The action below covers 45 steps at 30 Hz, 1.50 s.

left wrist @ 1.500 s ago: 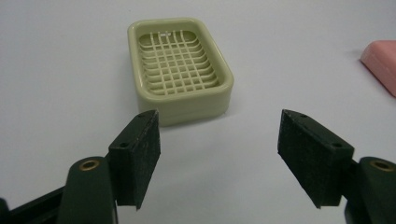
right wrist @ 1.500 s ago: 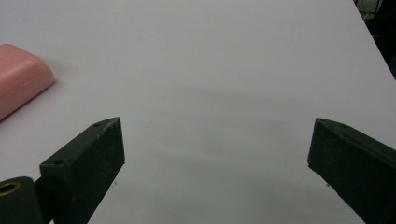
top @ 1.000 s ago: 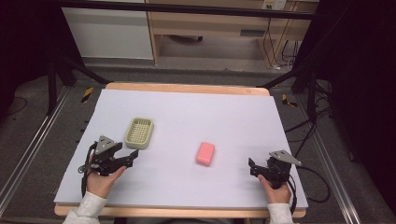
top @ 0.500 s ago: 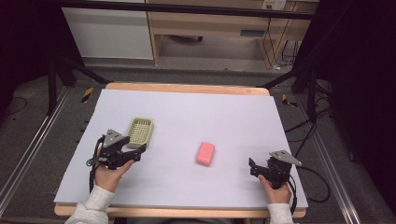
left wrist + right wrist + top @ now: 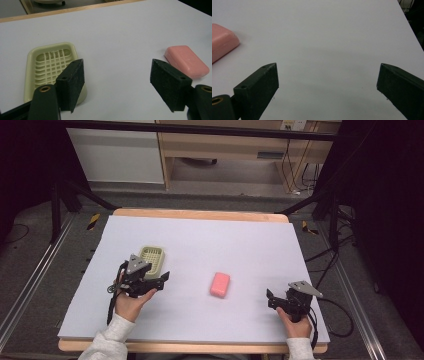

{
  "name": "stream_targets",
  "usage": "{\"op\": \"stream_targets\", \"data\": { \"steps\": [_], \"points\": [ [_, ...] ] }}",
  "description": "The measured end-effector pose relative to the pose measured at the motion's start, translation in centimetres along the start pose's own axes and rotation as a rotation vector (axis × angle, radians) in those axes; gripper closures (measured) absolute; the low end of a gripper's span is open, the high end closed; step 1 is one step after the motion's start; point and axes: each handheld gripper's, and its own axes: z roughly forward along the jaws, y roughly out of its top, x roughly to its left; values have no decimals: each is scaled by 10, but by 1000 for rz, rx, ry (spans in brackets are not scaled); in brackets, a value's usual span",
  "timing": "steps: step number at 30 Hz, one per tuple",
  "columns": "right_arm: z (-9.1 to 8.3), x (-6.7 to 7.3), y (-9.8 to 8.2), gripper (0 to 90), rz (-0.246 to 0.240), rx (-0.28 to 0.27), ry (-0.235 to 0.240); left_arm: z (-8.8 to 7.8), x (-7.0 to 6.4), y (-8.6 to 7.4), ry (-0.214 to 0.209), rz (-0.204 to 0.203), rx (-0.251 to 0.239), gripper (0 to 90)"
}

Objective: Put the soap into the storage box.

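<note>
Soap dish (image 5: 152, 259), the pale yellow-green one with the slotted grid bottom, sits flat on the white table (image 5: 240, 240) toward the left side, and the left gripper (image 5: 159, 281) hovers just beside its near edge with jaws spread wide and nothing between them. In the left gripper view the dish (image 5: 51, 68) sits partly behind the left-hand jaw, so the opening isn't centred on it; the gap points mostly at bare table between the dish and the pink soap bar (image 5: 187, 60). That's probably the main risk: if the hand drops in from this line, one jaw could land on the rim or inside the grid and just shove the light dish across the table instead of pinching its wall. The soap (image 5: 220, 284) lies well apart from the dish near the middle. The right gripper (image 5: 272, 300) rests low on the right, jaws also wide apart and empty, soap (image 5: 222, 41) off to its left.
</note>
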Motion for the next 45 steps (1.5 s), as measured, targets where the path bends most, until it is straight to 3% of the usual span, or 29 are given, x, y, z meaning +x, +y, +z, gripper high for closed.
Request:
{"op": "stream_targets", "data": {
  "steps": [8,18,21,45],
  "points": [
    [0,1,0,44,-3,1,1,12,-13,7,-13,29,13,273],
    [1,1,0,45,-7,1,2,27,-31,14,-47,29,10,268],
    [1,1,0,45,-5,5,7,34,-38,17,-52,48,24,269],
    [2,3,0,49,-22,8,5,68,-72,22,-122,70,60,253]
  ]
}}
